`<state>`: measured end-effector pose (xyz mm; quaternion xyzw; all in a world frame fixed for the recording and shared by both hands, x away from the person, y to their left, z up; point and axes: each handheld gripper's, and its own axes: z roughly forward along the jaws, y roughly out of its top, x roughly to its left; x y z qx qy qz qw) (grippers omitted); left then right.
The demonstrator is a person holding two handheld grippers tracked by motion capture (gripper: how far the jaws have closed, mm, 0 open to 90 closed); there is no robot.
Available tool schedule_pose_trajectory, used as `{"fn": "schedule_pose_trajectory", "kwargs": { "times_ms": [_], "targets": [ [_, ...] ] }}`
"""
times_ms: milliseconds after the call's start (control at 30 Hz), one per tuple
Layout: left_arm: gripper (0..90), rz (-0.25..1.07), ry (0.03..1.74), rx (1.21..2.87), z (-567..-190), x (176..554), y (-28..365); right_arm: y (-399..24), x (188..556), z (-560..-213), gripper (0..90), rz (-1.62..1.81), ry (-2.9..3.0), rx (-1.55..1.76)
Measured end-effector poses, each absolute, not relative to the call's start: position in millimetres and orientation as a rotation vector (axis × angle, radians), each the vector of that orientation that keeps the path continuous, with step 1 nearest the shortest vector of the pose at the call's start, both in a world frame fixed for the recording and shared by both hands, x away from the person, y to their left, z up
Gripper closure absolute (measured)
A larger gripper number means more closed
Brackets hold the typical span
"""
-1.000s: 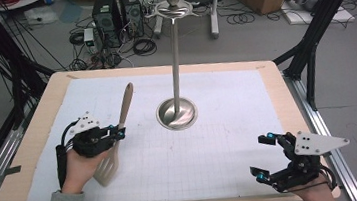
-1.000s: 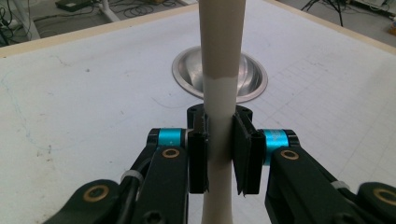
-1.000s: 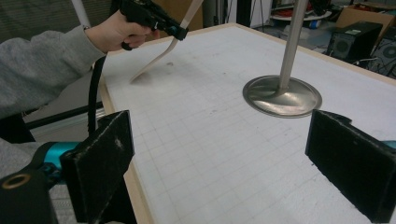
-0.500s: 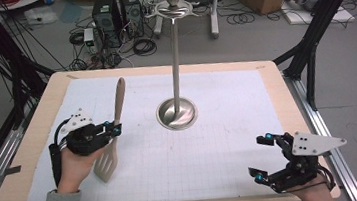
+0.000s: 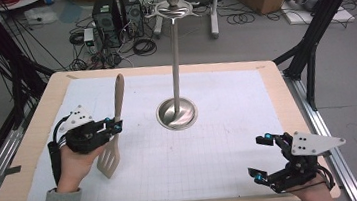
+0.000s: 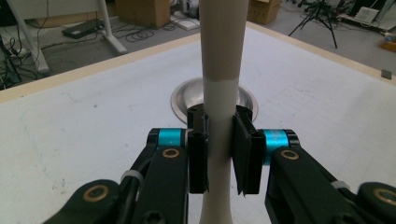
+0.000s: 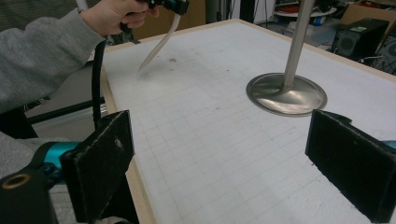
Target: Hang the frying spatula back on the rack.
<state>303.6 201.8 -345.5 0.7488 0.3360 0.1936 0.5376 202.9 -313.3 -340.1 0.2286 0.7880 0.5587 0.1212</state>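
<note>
My left gripper (image 5: 114, 126) is shut on the handle of a pale wooden spatula (image 5: 108, 160) at the left side of the table. The handle points away and up, the blade hangs low over the white paper. In the left gripper view both pads (image 6: 198, 149) press on the spatula handle (image 6: 222, 60). A metal stand (image 5: 177, 113) with a round base, a tall pole and a hooked top rises at the table's middle. My right gripper (image 5: 262, 157) rests near the front right corner, open and empty; its jaws (image 7: 224, 161) stand wide apart.
White gridded paper (image 5: 231, 140) covers the wooden table (image 5: 273, 70). The stand's base (image 7: 286, 95) lies ahead of the right gripper, and the other hand with the spatula (image 7: 161, 44) shows farther off. Computer cases, cables and cardboard boxes sit on the floor beyond.
The spatula's handle has swung slightly left and stands a bit steeper in the left gripper. The right gripper has not moved.
</note>
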Motion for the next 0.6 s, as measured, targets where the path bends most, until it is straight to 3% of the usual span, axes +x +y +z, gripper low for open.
{"fn": "schedule_pose_trajectory", "kwargs": {
  "times_ms": [600],
  "targets": [
    [77.5,0.492,0.757,1.719,-320.4,301.9,199.8,-310.6,204.3,-342.5,7.0,1.625,2.319,0.675]
  ]
}}
